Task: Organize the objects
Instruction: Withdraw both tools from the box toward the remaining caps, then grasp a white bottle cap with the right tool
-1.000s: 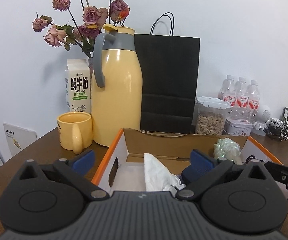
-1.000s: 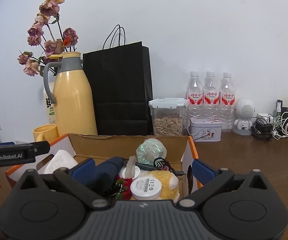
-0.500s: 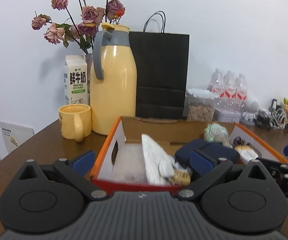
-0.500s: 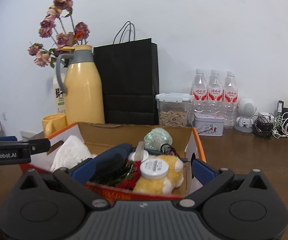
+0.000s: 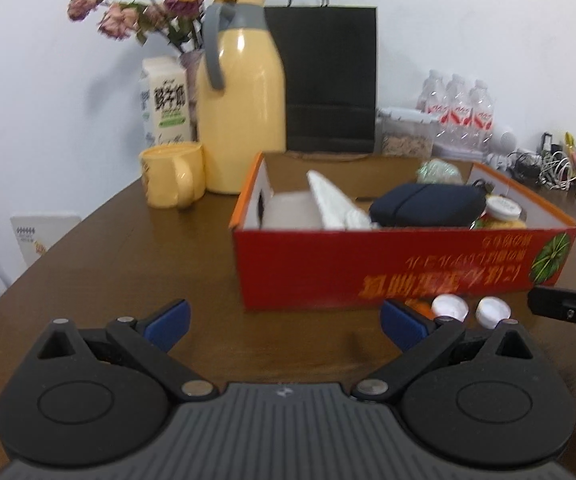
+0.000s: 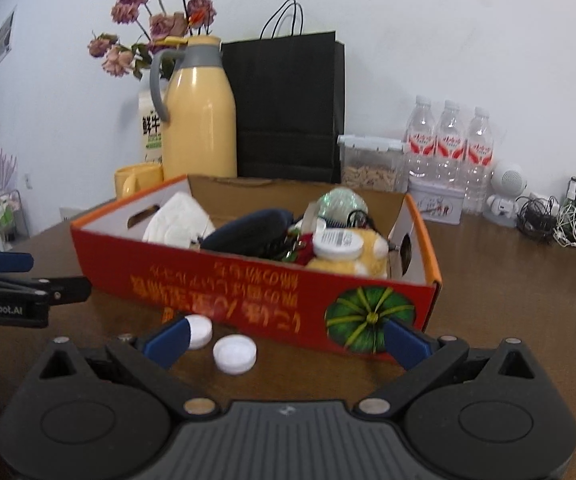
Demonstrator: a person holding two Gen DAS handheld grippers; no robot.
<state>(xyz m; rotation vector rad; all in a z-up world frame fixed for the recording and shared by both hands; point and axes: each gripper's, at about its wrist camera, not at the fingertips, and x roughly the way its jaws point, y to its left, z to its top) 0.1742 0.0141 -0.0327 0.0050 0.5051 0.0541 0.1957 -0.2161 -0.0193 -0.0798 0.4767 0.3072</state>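
Red cardboard box [image 6: 247, 280] sits mid-table on the brown tabletop [image 5: 127, 264], open-topped and already loaded: white tissue pack [image 6: 179, 220] at its 9 o'clock end, dark navy pouch [image 6: 247, 232] in the middle, yellow plush toy [image 6: 352, 264] with a white round jar lid [image 6: 338, 242] resting on it at the 3 o'clock end, and a pale green mesh ball [image 6: 338, 202] toward 12 o'clock.

Two white bottle caps [image 6: 233, 354] lie loose on the table, just in front of the box's printed wall, side by side and apart from each other. Judged step: most items are boxed and these look like the remaining pieces to collect.

Left gripper [image 5: 283, 318]: jaws spread wide, nothing between them, hovering over bare table at the box's 7 o'clock. Right gripper [image 6: 283, 338]: jaws likewise wide apart and empty. The nearer cap lies between its blue fingertips [image 6: 167, 340], the other partly behind the left one.

Next move, as I judge it: right gripper lowers onto one cap and closes across its rim, a low, flat target that calls for a near-table approach.

Hard to make out:
- Both views are motion-blurred, and the box print is upside down and unreadable.
- Small dark and red items tangled beside the plush toy cannot be identified.
- An orange object beside the caps in the left view is hidden by a fingertip.
- The box floor is out of sight.
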